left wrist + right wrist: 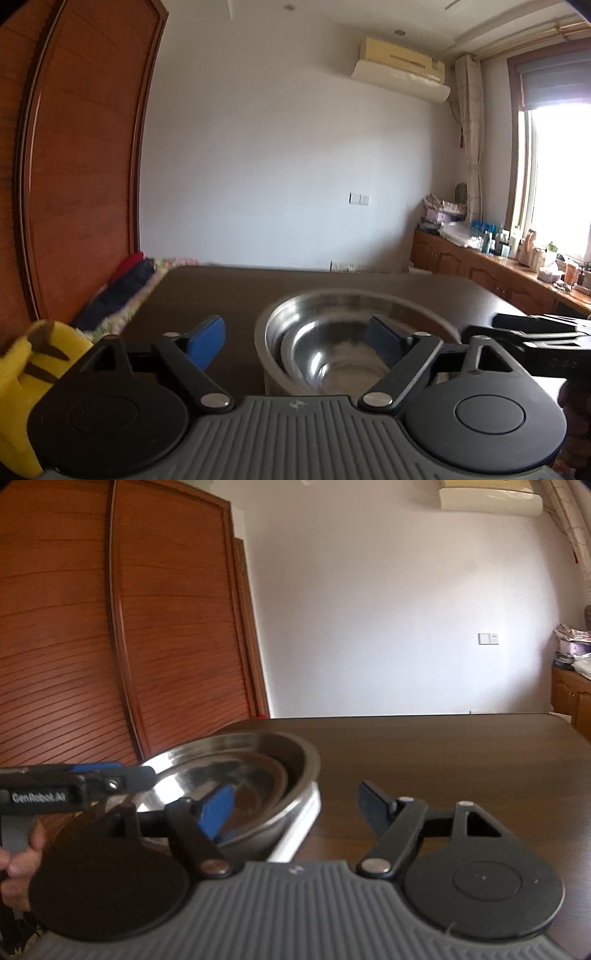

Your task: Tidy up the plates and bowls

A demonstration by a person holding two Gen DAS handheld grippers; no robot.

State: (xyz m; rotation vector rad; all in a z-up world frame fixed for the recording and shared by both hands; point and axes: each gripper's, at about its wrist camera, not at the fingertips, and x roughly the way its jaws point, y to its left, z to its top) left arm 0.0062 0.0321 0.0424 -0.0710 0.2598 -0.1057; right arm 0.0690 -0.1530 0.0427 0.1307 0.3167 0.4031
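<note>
Dark wooden table holds steel bowls nested together near its front edge, both the left gripper and right gripper gaping wide and empty beside them, so stacking looks done and whatever remains needs fetching.

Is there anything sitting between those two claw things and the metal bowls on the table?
Nothing visible does. The nested steel bowls sit on the dark table, and both the left gripper and right gripper stand open right at the rim, with no other object between.
</note>
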